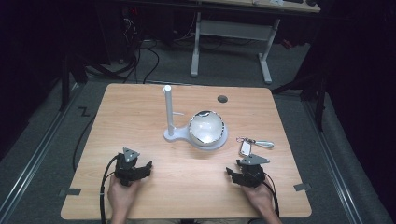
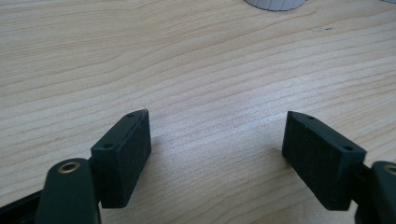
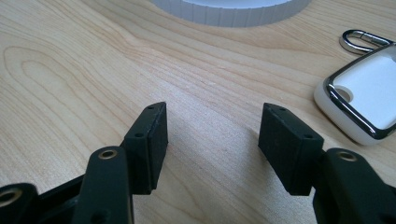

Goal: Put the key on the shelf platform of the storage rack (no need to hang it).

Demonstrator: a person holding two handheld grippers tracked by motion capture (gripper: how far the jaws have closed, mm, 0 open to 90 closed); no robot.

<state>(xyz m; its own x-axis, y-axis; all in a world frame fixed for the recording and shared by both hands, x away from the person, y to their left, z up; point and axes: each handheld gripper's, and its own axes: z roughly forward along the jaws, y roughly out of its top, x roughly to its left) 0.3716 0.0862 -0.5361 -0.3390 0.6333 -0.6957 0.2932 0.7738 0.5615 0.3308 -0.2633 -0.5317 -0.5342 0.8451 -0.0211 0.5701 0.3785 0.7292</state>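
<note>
From above, the light wooden table (image 1: 187,186) carries a white stand with an upright post (image 1: 168,116), a shiny metal bowl (image 1: 206,126) on its round base, and a white key fob on a metal ring (image 1: 246,147) just right. Left gripper (image 1: 140,169) and right gripper (image 1: 236,173) rest near the front edge.

Left gripper (image 2: 217,140) view: jaws spread wide over bare wood.

Right gripper (image 3: 214,133) view: jaws spread, the key fob (image 3: 364,95) near the right jaw, apart from it.
</note>
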